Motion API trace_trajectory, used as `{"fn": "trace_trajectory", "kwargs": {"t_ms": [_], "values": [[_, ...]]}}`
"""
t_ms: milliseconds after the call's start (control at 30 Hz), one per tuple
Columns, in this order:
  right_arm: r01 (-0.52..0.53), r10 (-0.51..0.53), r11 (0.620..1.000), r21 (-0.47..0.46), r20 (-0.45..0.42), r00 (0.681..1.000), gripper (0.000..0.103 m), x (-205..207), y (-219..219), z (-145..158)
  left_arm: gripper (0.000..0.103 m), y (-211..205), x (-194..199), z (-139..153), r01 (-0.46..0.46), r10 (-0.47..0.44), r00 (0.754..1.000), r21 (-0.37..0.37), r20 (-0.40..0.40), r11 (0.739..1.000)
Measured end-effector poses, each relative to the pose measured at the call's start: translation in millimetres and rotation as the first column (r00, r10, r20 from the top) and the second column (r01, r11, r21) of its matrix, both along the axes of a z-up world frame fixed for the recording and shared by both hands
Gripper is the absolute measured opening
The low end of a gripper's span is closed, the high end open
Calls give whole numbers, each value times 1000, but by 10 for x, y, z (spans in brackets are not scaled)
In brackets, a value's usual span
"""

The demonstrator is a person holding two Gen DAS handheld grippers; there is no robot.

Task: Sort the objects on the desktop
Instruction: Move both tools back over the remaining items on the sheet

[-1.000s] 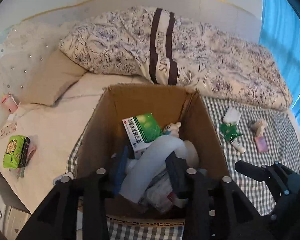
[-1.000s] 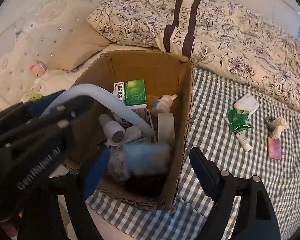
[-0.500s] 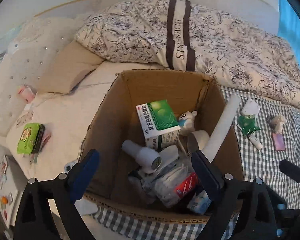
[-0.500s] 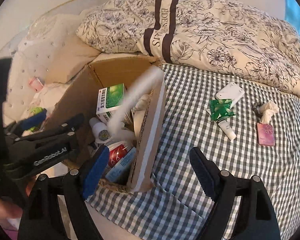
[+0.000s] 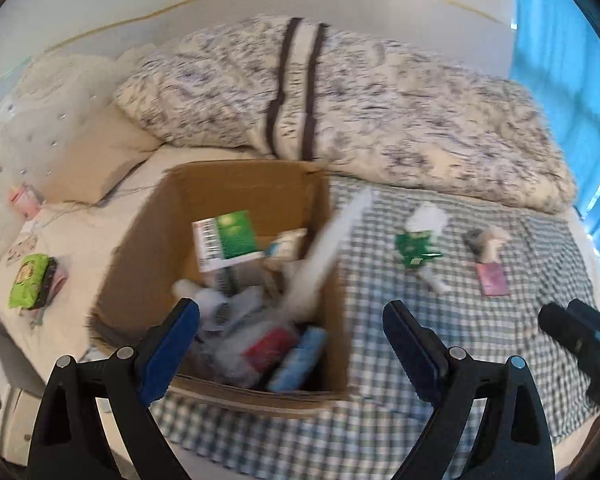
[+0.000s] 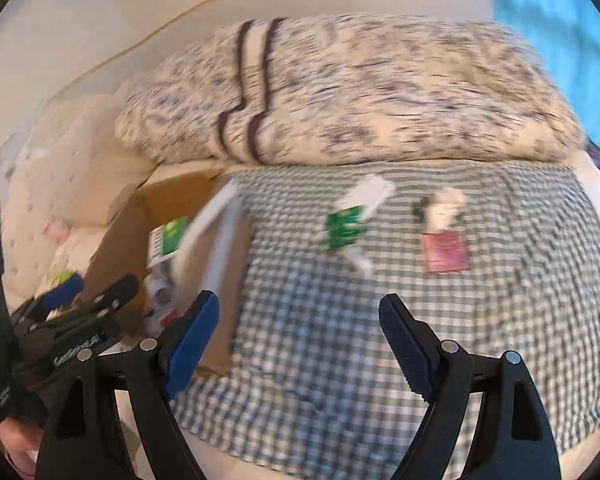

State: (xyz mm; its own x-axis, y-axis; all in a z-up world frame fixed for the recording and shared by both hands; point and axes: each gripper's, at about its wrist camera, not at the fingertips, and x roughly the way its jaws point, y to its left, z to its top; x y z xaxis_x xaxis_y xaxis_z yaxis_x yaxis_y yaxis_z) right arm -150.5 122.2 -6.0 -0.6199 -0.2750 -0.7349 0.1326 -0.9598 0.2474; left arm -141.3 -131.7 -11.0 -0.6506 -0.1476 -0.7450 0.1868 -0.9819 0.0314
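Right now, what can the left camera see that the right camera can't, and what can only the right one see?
Only the left camera looks down into the cardboard box, showing the blue packet and red packet at its bottom, plus the green pouch on the bed.

Only the right camera shows the left gripper, open.

Both show the white tube leaning in the box, the green-and-white carton, the pink card and the checked cloth.

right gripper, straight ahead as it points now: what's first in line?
Likely the bare checked cloth ahead of the right gripper, which is open and empty. The green packet lies farther on. Depth is unclear, since the frame is blurred.
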Motion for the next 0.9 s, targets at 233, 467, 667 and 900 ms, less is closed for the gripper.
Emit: {"fn": "trace_trajectory", "kwargs": {"t_ms": [233,467,667,900], "values": [[160,-159,986,-39,27,987,82,29,941,-141,95,724,-192,-160,103,-103,995,7,4,995],[192,-189,981,-34,74,979,82,-187,1379,-432,96,1265,-574,-514,164,-166,985,37,50,986],[177,-175,984,-6,121,977,82,-484,1450,-780,96,1472,-1022,-969,155,-162,980,70,112,985],[182,-183,983,20,189,965,82,-900,1470,-1241,95,1426,-1556,-1479,42,-61,980,105,188,994]]}}
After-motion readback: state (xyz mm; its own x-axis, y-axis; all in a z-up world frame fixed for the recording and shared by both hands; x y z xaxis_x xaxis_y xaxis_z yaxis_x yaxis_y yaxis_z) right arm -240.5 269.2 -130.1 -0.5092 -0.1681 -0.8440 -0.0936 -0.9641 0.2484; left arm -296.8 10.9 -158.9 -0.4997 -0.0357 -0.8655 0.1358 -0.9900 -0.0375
